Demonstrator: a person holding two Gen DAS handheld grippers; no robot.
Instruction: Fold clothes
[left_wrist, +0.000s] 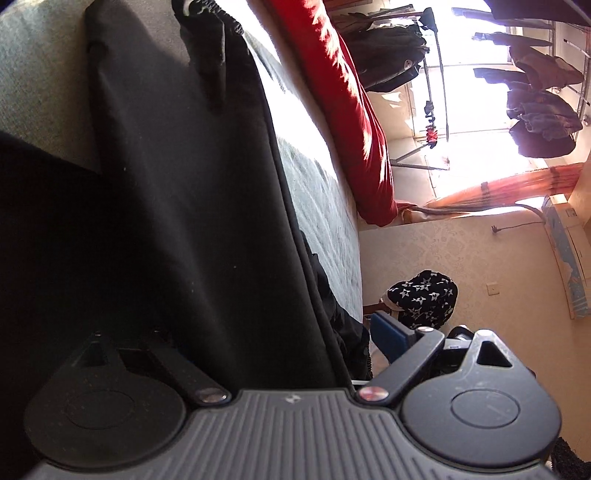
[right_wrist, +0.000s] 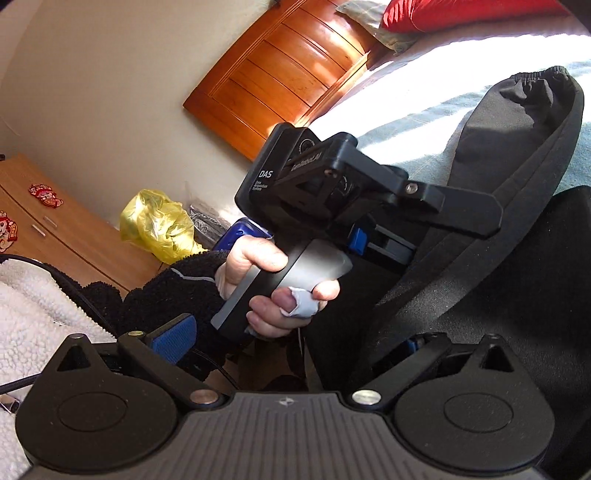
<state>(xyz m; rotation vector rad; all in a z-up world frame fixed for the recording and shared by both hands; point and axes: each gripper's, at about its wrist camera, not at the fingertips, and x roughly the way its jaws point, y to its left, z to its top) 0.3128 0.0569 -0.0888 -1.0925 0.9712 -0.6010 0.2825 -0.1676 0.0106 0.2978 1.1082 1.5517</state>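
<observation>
Left hand-held gripper (left_wrist: 255, 339): fingers spread wide, matte black trousers (left_wrist: 192, 192) hanging between them, grip on cloth not discernible. Right hand-held gripper (right_wrist: 295, 347): blue ribbed pads spread, thick folded trouser edge between; contact unclear. Trousers, elastic waistband, draped over grey textured bed (left_wrist: 317, 177)

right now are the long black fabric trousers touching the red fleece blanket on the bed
Apart. The left wrist view shows a sunlit strip of grey bedsheet lying between the black trousers and the red blanket.
</observation>
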